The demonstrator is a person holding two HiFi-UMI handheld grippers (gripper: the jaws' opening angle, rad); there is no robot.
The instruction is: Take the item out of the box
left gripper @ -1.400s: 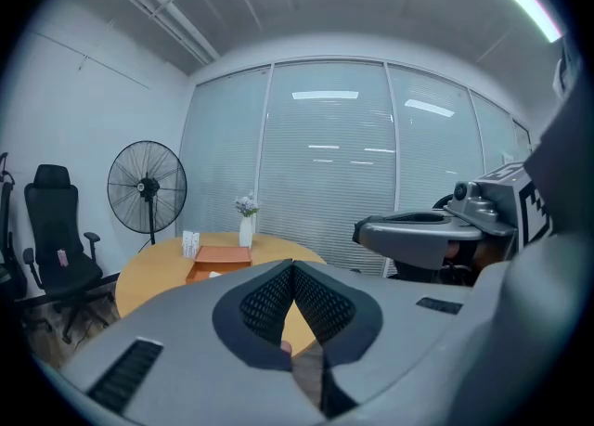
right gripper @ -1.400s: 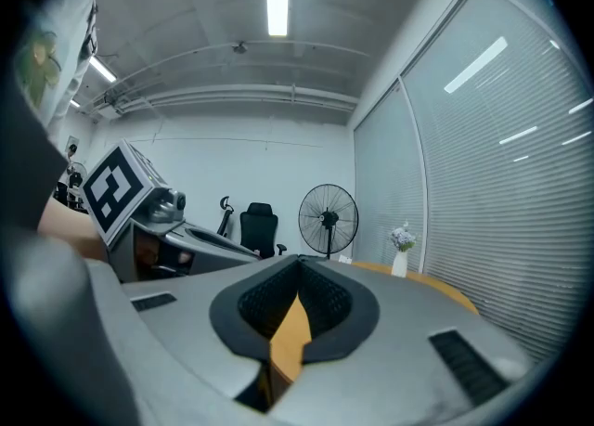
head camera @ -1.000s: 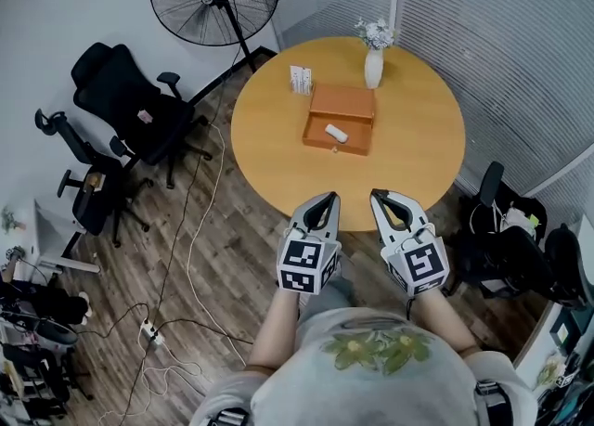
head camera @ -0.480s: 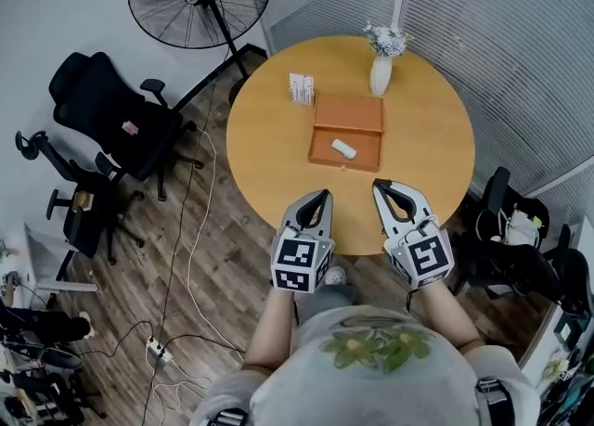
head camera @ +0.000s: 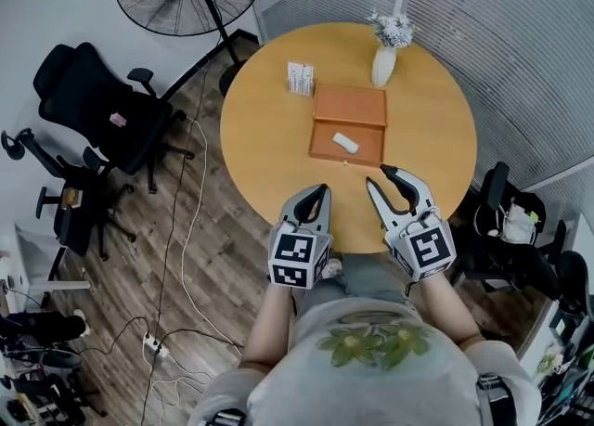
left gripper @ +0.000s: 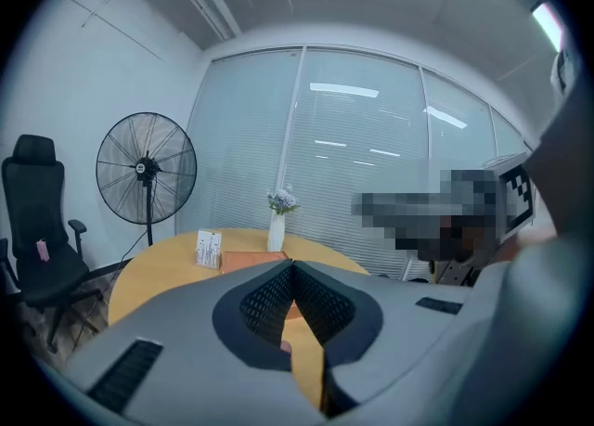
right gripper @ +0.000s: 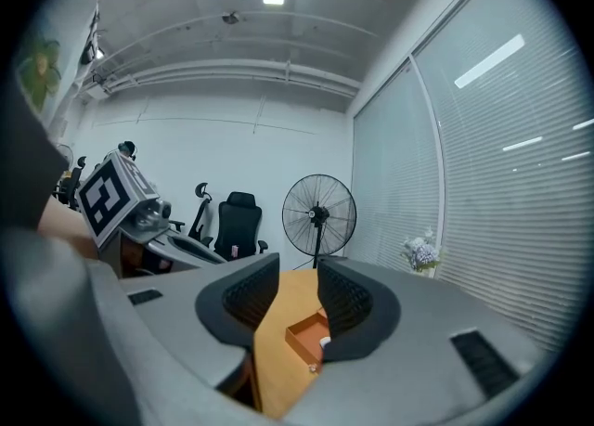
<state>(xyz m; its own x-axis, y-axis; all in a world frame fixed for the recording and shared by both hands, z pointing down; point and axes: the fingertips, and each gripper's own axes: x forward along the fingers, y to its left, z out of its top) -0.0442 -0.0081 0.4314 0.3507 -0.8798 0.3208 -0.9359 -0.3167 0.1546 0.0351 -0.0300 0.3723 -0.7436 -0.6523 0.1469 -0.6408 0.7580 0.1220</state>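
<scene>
Office room w/ slatted blinds & wood floor; round desk (head camera: 264, 141) carries the open box (head camera: 348, 122), w/ a vase (head camera: 382, 64) just beyond it & a small card stand (head camera: 299, 78) at its far left. Item (head camera: 345, 142), small & white, lies in the box's near half, untouched.

Step in hand: the approach, nothing gripped yet. Left gripper (head camera: 321, 190) has its jaws together & empty, over the desk's near part. Right gripper (head camera: 379, 177) has its jaws apart w/ nothing btw them. They've just been opening, prob. readying for the pick. It's just short of the box's near right corner; the box shows ahead btw its jaws, not touched.

Next move, as I judge it: take the right gripper fwd & down into the near half, straddle the item, close, then lift clear. Item's low & small, so the tips must go deep w/o catching the box wall.

Vs a sec ago: the right jaws were together then. Both grippers now reach further over the desk, w/ a smaller gap to the box.
</scene>
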